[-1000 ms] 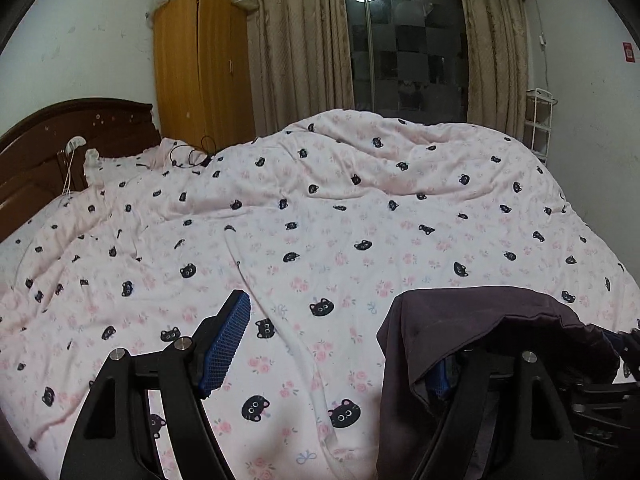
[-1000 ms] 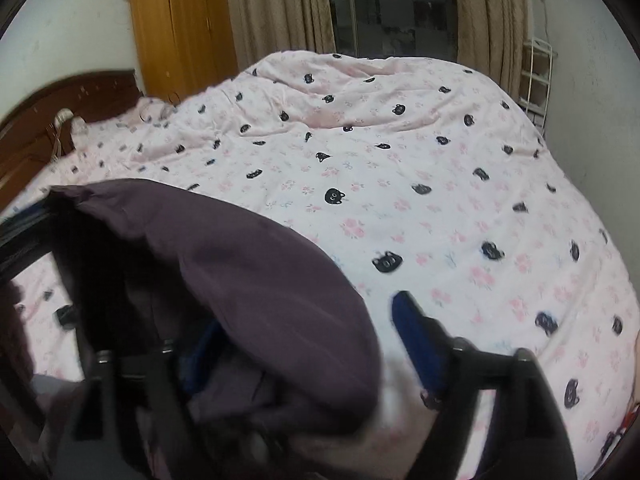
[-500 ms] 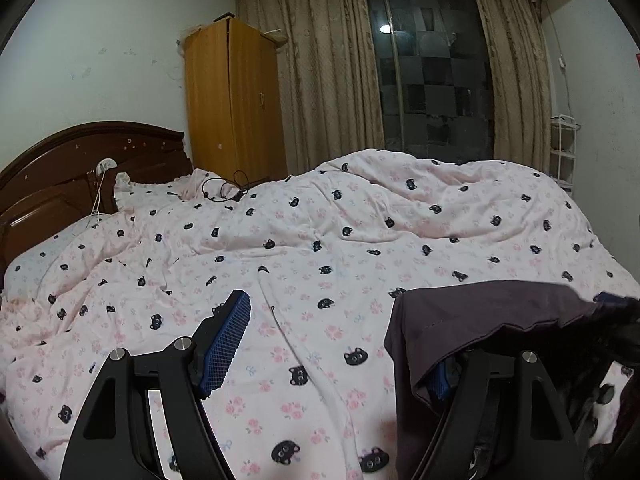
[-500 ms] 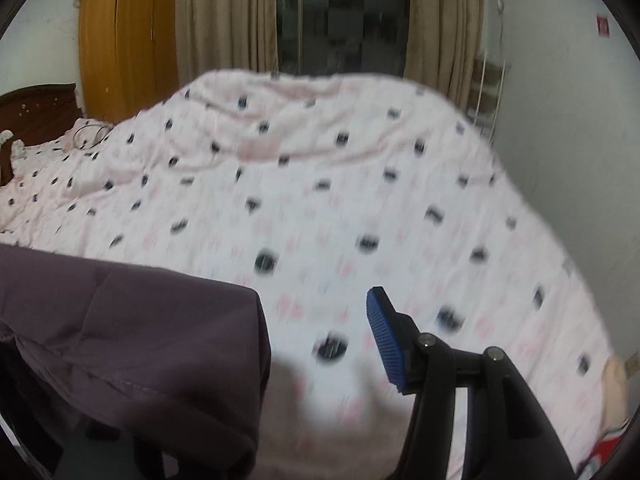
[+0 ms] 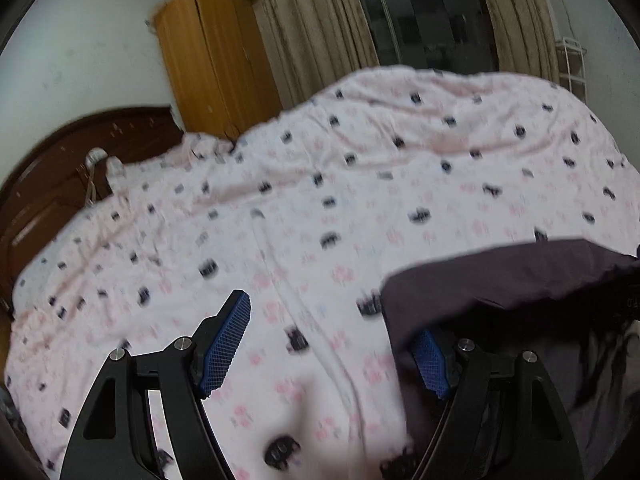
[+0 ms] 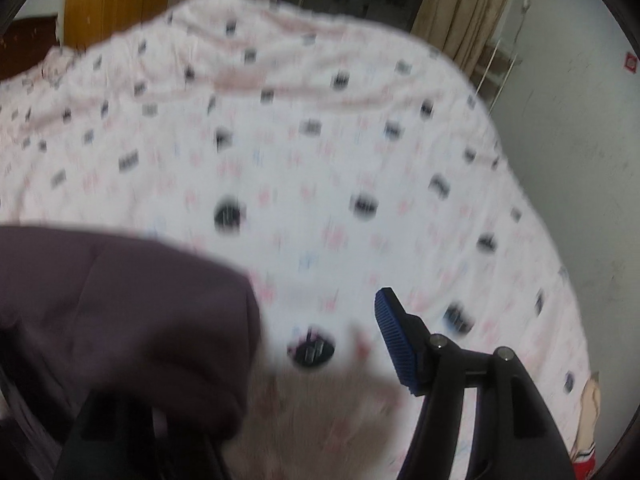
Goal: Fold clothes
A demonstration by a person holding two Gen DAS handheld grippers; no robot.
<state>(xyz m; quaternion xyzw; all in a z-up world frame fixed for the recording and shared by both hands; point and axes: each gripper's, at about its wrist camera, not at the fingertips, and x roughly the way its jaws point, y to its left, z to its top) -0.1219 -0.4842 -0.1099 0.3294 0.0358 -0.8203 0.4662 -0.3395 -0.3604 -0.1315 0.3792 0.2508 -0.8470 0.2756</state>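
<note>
Lowered toward the quilt, both jaws gape, dark garment draped over inner fingers.

The left tongs gape over a pink quilt, dark garment draping one finger.

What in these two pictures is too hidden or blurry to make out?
- Left view: the dark garment covers most of one pad of the left claw; its far end is cut off by the edge.
- Right view: the right claw has one finger under the garment; the quilt print is blurred.
</note>
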